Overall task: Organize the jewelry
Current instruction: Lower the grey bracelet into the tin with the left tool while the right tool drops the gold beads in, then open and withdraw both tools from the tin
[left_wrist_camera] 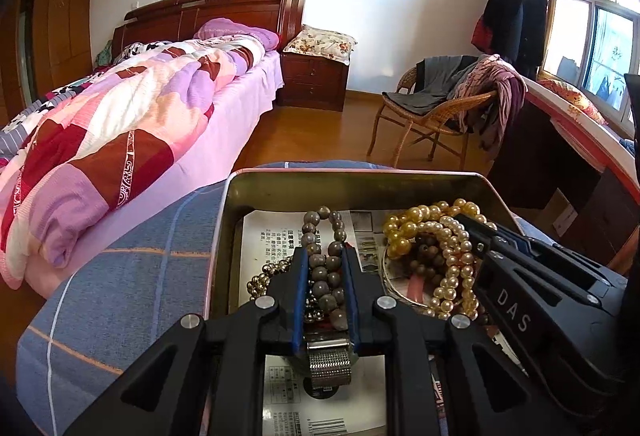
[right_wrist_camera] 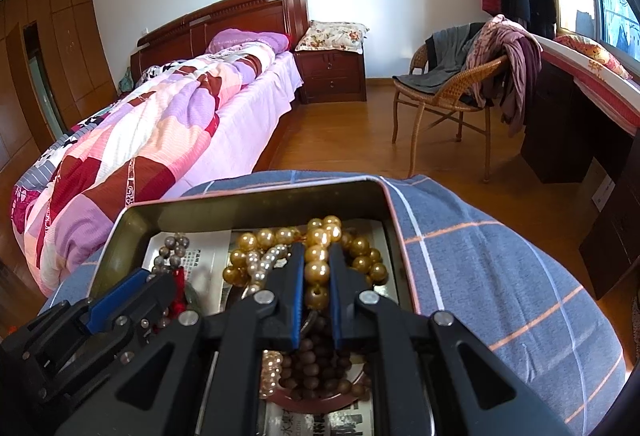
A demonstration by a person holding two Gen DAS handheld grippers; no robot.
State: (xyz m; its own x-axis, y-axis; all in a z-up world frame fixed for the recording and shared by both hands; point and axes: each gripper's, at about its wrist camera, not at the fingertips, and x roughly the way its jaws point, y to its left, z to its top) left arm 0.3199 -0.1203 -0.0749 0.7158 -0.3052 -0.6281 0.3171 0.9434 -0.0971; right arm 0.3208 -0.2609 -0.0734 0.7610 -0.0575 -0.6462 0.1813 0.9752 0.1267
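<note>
Left tongs point(left_wrist_camera: 327, 264) clenched on grey beads point(left_wrist_camera: 320, 272) running lengthwise between them; right tongs point(right_wrist_camera: 316, 268) pinch gold beads point(right_wrist_camera: 317, 270) alongside.

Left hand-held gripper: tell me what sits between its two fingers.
In the left wrist view, the left hand-held gripper has a strand of grey-brown beads between its fingers, over the open tin.

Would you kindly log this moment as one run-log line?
left tongs: shut on grey bead strand | right tongs: shut on gold bead strand | both inside metal tin
</note>
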